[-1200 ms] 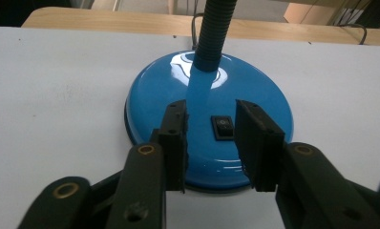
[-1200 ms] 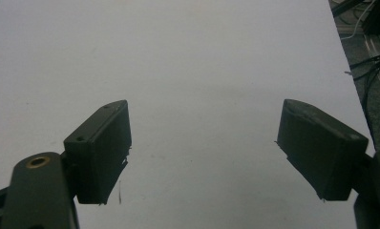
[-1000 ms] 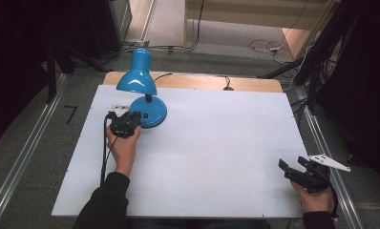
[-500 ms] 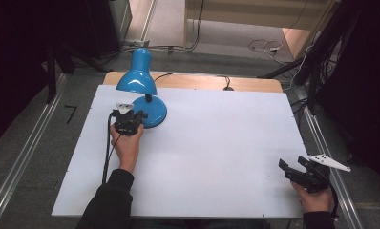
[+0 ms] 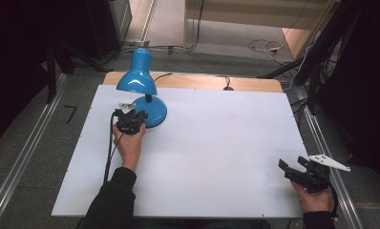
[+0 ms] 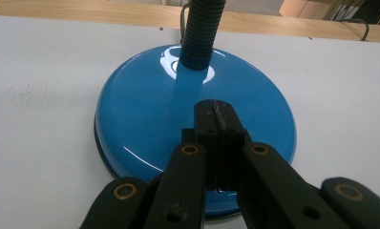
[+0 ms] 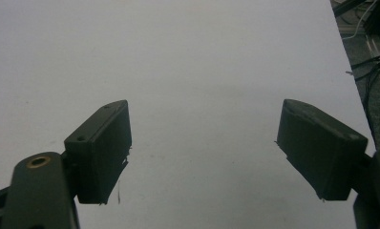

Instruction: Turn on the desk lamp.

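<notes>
Left gripper [image 6: 216, 125] poising over the lamp base, jaws pressed together

Its closed tips are hanging just above the near part of the blue lamp's round base [image 6: 145, 114], at the white board's [image 5: 216, 143] far-left area; pressing there is probably best done straight down, gently. The right gripper [image 7: 202, 152] is idling spread wide near the right edge.
</notes>
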